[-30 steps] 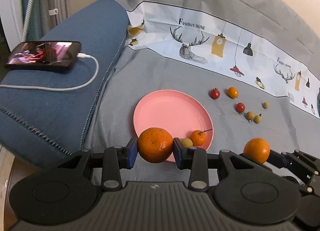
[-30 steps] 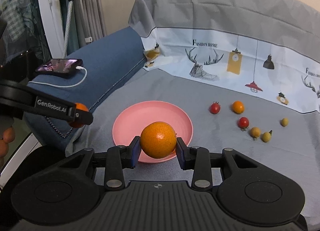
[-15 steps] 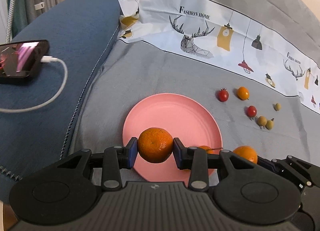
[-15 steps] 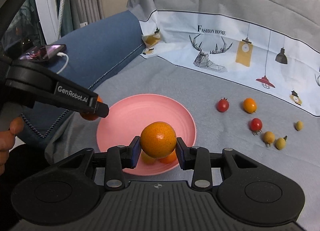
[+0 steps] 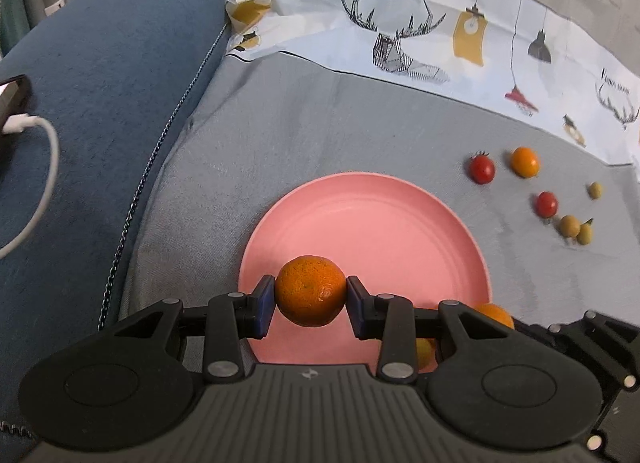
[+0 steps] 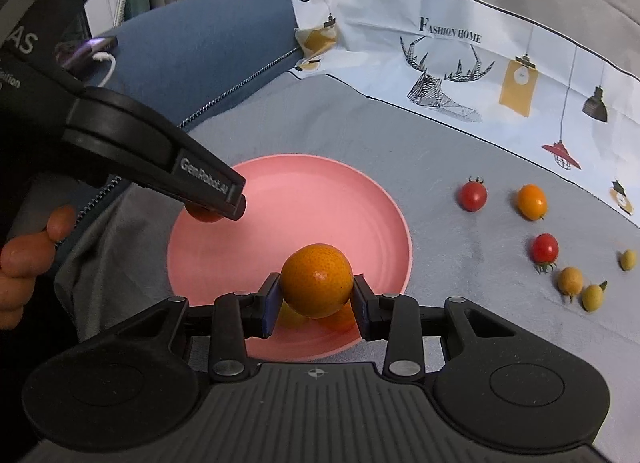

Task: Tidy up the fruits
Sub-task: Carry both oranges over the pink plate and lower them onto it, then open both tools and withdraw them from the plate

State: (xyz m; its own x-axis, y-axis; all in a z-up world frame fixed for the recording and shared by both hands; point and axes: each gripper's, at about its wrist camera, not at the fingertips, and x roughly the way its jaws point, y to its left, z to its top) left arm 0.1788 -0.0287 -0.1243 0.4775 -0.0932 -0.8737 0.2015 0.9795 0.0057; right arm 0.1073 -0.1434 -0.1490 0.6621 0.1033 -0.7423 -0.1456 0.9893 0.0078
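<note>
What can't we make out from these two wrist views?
- Small fruits on the pink plate: mostly hidden in both views, behind the mandarin and the right gripper; count unclear.
- Left gripper's mandarin: in the right wrist view its own finger covers nearly all.
- Phone: cut off by the left wrist frame edge.
- Whether either mandarin touches the plate: cannot tell.

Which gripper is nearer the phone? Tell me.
Left. The left gripper hangs over the pink plate's left side, toward the phone; the right gripper is over its near edge, farther right.
</note>
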